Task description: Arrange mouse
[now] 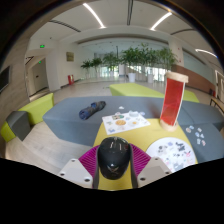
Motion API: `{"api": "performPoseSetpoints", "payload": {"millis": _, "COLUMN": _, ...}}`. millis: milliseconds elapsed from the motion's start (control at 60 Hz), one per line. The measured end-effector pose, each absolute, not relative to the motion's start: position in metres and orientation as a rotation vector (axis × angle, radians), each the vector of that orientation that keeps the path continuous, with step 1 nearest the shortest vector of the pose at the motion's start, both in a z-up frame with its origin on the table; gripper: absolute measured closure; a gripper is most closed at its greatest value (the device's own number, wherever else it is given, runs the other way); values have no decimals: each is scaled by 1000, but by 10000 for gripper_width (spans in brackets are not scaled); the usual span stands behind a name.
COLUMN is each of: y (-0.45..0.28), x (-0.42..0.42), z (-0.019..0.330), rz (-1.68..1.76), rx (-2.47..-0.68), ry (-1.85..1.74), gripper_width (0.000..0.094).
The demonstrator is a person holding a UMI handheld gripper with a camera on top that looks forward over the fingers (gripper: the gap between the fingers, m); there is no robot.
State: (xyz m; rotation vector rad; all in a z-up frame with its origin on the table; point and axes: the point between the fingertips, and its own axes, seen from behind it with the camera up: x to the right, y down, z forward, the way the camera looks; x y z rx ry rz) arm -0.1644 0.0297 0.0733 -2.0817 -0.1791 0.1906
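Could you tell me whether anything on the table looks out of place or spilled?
Nothing stands out. The mouse sits between the gripper pads, and the red cup stands upright on the table.

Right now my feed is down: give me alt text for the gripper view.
A black mouse sits between the gripper fingers, their pink pads close on both sides; I cannot tell whether they press on it. It is above a yellow table, with a white paper just beyond and a tall red-and-white container farther off to the right.
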Motion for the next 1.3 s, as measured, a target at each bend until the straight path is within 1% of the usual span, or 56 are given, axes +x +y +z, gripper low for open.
{"api": "performPoseSetpoints", "payload": {"millis": 33, "y": 38, "x": -142, "z": 103, "rz": 146, "rx": -2022, "ry": -171, "gripper_width": 491}}
{"api": "performPoseSetpoints", "payload": {"millis": 83, "y": 52, "x": -98, "z": 138, "rz": 121, "rx": -1964, "ry": -133, "gripper_width": 491}}
{"api": "performPoseSetpoints", "payload": {"millis": 117, "y": 60, "x": -78, "z": 148, "rz": 102, "rx": -1956, "ry": -108, "gripper_width": 492}}
{"api": "performPoseSetpoints", "payload": {"millis": 150, "y": 66, "x": -51, "z": 149, "rz": 70, "rx": -1960, "ry": -87, "gripper_width": 492}}
{"api": "performPoseSetpoints", "payload": {"millis": 200, "y": 70, "x": -9, "z": 133, "rz": 10, "rx": -1994, "ry": -60, "gripper_width": 494}}
{"api": "performPoseSetpoints", "payload": {"millis": 250, "y": 71, "x": 22, "z": 97, "rz": -21, "rx": -2053, "ry": -46, "gripper_width": 496}}
{"api": "performPoseSetpoints", "payload": {"millis": 317, "y": 65, "x": 37, "z": 52, "rz": -3, "rx": -2154, "ry": -24, "gripper_width": 498}}
{"api": "performPoseSetpoints", "payload": {"millis": 383, "y": 57, "x": 45, "z": 19, "rz": -1, "rx": -2206, "ry": -31, "gripper_width": 497}}
{"api": "performPoseSetpoints", "payload": {"millis": 467, "y": 52, "x": 50, "z": -6, "rz": 11, "rx": -2260, "ry": -26, "gripper_width": 488}}
{"api": "performPoseSetpoints", "payload": {"millis": 483, "y": 51, "x": 51, "z": -11, "rz": 13, "rx": -2278, "ry": -22, "gripper_width": 459}}
{"api": "performPoseSetpoints", "payload": {"millis": 500, "y": 50, "x": 51, "z": -16, "rz": 18, "rx": -2297, "ry": -18, "gripper_width": 451}}
{"api": "performPoseSetpoints", "payload": {"millis": 533, "y": 56, "x": 50, "z": -11, "rz": 25, "rx": -2262, "ry": -10, "gripper_width": 423}}
{"api": "performPoseSetpoints", "payload": {"millis": 617, "y": 58, "x": 54, "z": -12, "rz": 12, "rx": -2287, "ry": 10, "gripper_width": 322}}
{"api": "performPoseSetpoints", "payload": {"millis": 700, "y": 57, "x": 55, "z": 0, "rz": 39, "rx": -2275, "ry": 56, "gripper_width": 128}}
{"api": "performPoseSetpoints", "payload": {"millis": 733, "y": 50, "x": 53, "z": 7, "rz": 47, "rx": -2274, "ry": 68, "gripper_width": 77}}
{"api": "performPoseSetpoints", "payload": {"millis": 783, "y": 37, "x": 49, "z": 20, "rz": 51, "rx": -2277, "ry": 64, "gripper_width": 94}}
{"api": "performPoseSetpoints", "payload": {"millis": 883, "y": 7, "x": 38, "z": 56, "rz": 34, "rx": -2241, "ry": 17, "gripper_width": 95}}
{"api": "performPoseSetpoints", "payload": {"millis": 1050, "y": -70, "x": 17, "z": 105, "rz": 11, "rx": -2179, "ry": 4, "gripper_width": 96}}
{"api": "performPoseSetpoints", "payload": {"millis": 1150, "y": -110, "x": -3, "z": 125, "rz": 14, "rx": -2143, "ry": -36, "gripper_width": 94}}
{"api": "performPoseSetpoints", "payload": {"millis": 1300, "y": -152, "x": -29, "z": 144, "rz": -6, "rx": -2110, "ry": -102, "gripper_width": 88}}
